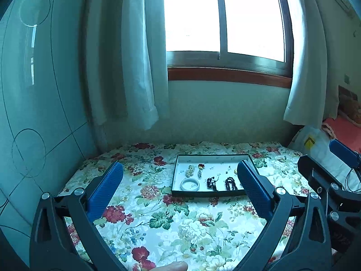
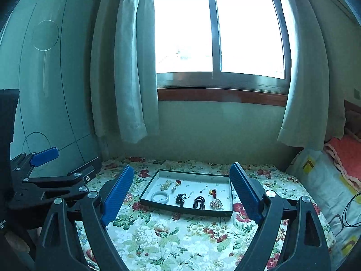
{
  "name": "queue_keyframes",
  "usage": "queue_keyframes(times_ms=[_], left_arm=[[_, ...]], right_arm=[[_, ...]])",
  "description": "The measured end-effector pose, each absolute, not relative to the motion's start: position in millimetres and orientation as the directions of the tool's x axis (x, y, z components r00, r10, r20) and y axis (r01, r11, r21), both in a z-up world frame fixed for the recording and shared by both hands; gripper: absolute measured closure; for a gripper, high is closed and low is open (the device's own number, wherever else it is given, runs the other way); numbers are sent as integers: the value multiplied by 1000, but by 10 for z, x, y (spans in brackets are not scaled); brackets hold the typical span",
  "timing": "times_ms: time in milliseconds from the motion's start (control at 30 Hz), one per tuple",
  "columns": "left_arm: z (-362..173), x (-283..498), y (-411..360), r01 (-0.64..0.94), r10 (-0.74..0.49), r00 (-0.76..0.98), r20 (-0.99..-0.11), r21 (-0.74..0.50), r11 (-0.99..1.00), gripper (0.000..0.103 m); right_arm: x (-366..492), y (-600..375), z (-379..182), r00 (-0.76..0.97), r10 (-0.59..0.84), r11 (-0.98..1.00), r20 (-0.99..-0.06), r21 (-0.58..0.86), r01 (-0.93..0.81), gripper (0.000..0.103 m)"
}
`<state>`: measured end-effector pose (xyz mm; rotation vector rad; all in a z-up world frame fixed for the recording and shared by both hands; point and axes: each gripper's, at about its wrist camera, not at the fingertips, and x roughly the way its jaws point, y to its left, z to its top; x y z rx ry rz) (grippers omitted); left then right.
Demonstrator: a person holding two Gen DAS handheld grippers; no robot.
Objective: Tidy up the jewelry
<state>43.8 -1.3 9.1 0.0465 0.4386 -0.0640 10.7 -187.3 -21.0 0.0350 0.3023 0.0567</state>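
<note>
The left gripper [image 1: 180, 180] hangs above the flowered cloth [image 1: 158, 221] with its blue-padded jaws spread wide and nothing between them. The right gripper [image 2: 181, 188] is in the same state: jaws well apart, empty, raised over the cloth. The two tools sit side by side, each visible at the edge of the other's view.

Ahead of both, flat on the cloth, lies a shallow dark-rimmed tray [image 2: 225, 213] with a pale floor. In its front row, from left to right, are a pale bangle [image 2: 159, 196], a tangle of dark beads [image 2: 180, 199], a dark bead bracelet [image 2: 199, 202] and a sparkly brooch-like piece [image 2: 216, 204]. Behind them lie a cluster of cream beads [image 2: 166, 184], a small piece with a red top [image 2: 178, 182] and a red-and-gold ornament [image 2: 212, 192]. No piece touches a gripper.

Beyond the cloth stands a wall under a bright window [image 2: 218, 27] with pale curtains [image 2: 130, 67]. A patterned bag [image 2: 325, 187] rests to the right.
</note>
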Motion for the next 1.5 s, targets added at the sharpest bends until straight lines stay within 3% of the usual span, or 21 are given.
queue_keyframes(times_ms=[1500], left_arm=[[53, 434, 45, 51, -30, 906, -422, 39, 998, 2]], right_arm=[[126, -1854, -278, 945, 75, 997, -318, 32, -69, 17]])
